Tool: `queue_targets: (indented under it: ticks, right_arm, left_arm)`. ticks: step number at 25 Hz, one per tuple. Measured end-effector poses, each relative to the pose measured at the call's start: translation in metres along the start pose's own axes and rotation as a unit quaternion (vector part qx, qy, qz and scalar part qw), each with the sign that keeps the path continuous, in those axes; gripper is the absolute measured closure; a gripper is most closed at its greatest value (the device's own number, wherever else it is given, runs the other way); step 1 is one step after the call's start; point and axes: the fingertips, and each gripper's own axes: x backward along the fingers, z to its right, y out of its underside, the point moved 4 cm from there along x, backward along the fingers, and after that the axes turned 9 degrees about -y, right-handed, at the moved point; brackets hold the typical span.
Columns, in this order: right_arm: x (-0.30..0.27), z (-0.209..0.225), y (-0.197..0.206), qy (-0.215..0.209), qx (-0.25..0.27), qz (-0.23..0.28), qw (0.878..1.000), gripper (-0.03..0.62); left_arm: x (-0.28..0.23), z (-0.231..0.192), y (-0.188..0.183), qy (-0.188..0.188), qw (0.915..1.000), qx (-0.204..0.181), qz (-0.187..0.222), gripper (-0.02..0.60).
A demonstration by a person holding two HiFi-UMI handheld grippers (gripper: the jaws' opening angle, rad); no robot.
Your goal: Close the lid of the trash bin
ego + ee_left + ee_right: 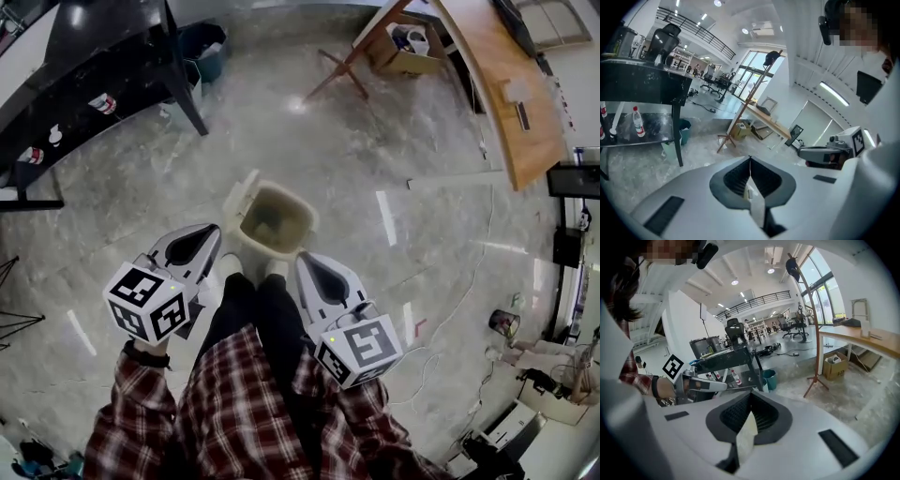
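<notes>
A beige trash bin stands on the floor just beyond the person's feet. Its top is uncovered, and its lid is tipped up at the bin's left side. My left gripper is held in the air near the bin's lower left, jaws shut and empty. My right gripper hovers at the bin's lower right, also shut and empty. Neither touches the bin. In the left gripper view the jaws meet in a seam; in the right gripper view likewise. The bin is out of sight in both gripper views.
A black table with bottles on its lower shelf stands at the far left, a teal bin beside it. A wooden desk, a cardboard box and a stand's legs lie beyond. Cables run at the right.
</notes>
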Motion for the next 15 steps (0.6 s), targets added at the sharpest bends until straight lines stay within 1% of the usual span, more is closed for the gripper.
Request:
queue_targets:
  ticks: [5, 7, 9, 10, 11, 12, 15]
  right_arm:
    - [0.005, 0.020, 0.031, -0.005, -0.029, -0.014, 0.999, 0.582]
    - [0.007, 0.029, 0.042, -0.008, -0.037, -0.022, 0.999, 0.581]
    - [0.007, 0.038, 0.052, -0.012, -0.043, -0.031, 0.999, 0.582]
    - [0.007, 0.041, 0.057, -0.015, -0.045, -0.034, 0.998, 0.581]
    - [0.006, 0.043, 0.061, -0.018, -0.046, -0.037, 0.998, 0.582]
    - [0.004, 0.045, 0.064, -0.022, -0.047, -0.040, 0.998, 0.582]
    - [0.002, 0.050, 0.073, -0.031, -0.052, -0.049, 0.997, 0.582]
  left_arm:
    - [-0.046, -0.016, 0.022, -0.021, 0.9987, -0.015, -0.044, 0.569]
    - [-0.063, -0.021, 0.026, -0.033, 0.9978, -0.023, -0.054, 0.568]
    - [-0.078, -0.025, 0.029, -0.036, 0.9970, -0.029, -0.062, 0.568]
    - [-0.085, -0.027, 0.031, -0.034, 0.9968, -0.028, -0.067, 0.557]
    - [-0.092, -0.029, 0.034, -0.032, 0.9964, -0.026, -0.074, 0.527]
    - [-0.099, -0.033, 0.036, -0.030, 0.9958, -0.025, -0.083, 0.512]
    - [-0.118, -0.049, 0.044, -0.034, 0.9925, -0.036, -0.112, 0.483]
